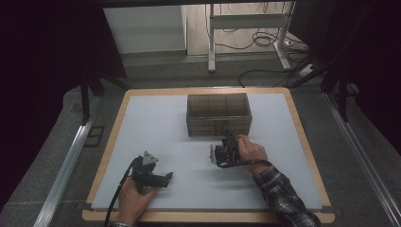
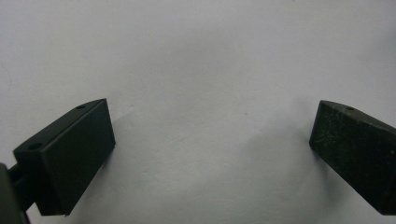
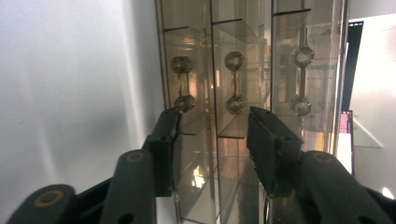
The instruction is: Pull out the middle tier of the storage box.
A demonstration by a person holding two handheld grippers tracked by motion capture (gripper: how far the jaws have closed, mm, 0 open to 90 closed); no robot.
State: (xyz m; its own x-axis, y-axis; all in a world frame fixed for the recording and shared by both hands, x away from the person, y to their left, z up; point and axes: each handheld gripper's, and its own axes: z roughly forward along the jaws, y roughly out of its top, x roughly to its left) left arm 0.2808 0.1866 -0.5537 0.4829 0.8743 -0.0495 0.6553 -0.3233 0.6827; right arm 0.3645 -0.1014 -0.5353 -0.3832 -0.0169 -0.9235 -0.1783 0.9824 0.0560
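Pale surface carries a clear drawer box, rigid, slick and probably light, just ahead of the right claw, whose jaws stand apart straddling a drawer handle; grip there. Left claw gapes, idle.

- One clear brown drawer box, 12 o'clock on the mat.
- Three drawer fronts in the right gripper view, stacked; three dumbbell-shaped handles, one each.
- Two grippers: left gripper at 7 o'clock, right gripper centre.
- One pale mat; one wooden board beneath.
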